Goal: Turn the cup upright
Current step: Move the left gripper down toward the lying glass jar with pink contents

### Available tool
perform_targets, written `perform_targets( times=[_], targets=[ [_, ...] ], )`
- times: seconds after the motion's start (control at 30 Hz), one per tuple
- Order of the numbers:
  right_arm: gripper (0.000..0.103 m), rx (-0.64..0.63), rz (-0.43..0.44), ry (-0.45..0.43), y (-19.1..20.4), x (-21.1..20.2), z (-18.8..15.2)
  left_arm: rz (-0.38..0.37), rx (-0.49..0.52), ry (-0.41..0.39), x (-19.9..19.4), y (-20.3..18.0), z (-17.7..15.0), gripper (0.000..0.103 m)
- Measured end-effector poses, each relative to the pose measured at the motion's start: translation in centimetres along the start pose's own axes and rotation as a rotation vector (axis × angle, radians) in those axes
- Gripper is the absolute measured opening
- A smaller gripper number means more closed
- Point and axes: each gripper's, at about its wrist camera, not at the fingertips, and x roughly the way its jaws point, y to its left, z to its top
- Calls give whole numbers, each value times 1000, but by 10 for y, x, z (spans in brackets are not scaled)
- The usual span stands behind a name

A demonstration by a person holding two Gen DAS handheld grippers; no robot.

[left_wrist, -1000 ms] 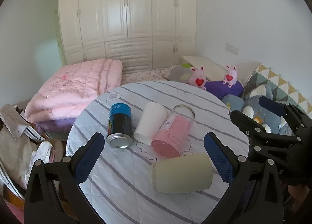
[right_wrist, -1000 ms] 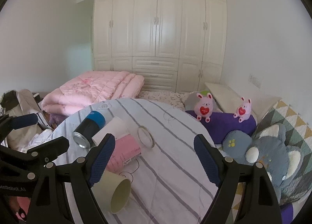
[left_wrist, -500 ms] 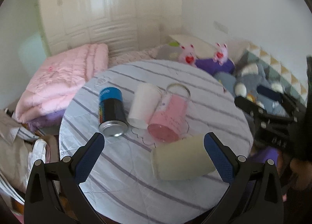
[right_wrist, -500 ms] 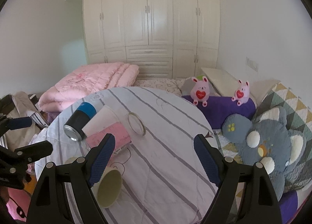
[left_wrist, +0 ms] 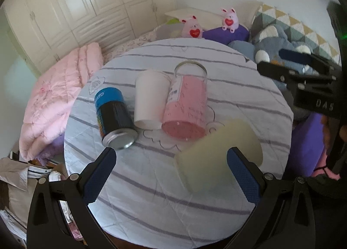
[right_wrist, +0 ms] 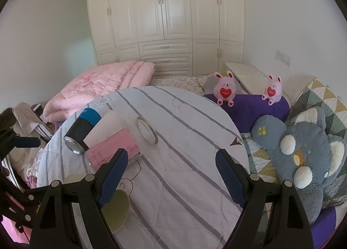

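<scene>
Several cups lie on their sides on a round table with a striped cloth (left_wrist: 216,216): a cream cup (left_wrist: 216,153), a pink glass cup (left_wrist: 186,105), a white cup (left_wrist: 150,99) and a blue-and-black can (left_wrist: 112,114). My left gripper (left_wrist: 171,173) is open above the table's near edge, with the cream cup close to its right finger and partly behind it. My right gripper (right_wrist: 171,173) is open over the cloth; the cream cup (right_wrist: 118,210) lies behind its left finger. The pink cup (right_wrist: 112,151) shows there too.
A folded pink quilt (left_wrist: 56,97) lies on the bed to the left. Two pink plush rabbits (right_wrist: 224,90) and a grey plush pillow (right_wrist: 308,158) sit beyond the table on the right. White wardrobes (right_wrist: 169,10) fill the back wall. Clothes (left_wrist: 17,175) lie lower left.
My left gripper has tilted down and moved closer over the table, so the cream cup now sits close to its right finger. My right gripper has shifted a little; both stay open.
</scene>
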Motion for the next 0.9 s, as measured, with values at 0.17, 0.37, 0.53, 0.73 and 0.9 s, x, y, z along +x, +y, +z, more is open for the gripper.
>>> perform_targets(
  times=[0.17, 0.37, 0.53, 0.73, 0.9],
  targets=[
    [84, 10, -16, 9, -5, 10, 6, -61, -1, 16, 14, -2, 24, 103],
    [84, 48, -65, 16, -25, 21, 13, -127, -21, 103, 53, -9, 63, 103],
    [84, 72, -83, 49, -43, 38, 17, -159, -55, 229, 96, -16, 85, 103],
    [84, 74, -68, 101, -53, 63, 20, -143, -65, 317, 123, -22, 92, 103],
    [84, 69, -44, 123, -56, 77, 24, -131, -29, 357, 133, -33, 95, 102]
  ],
)
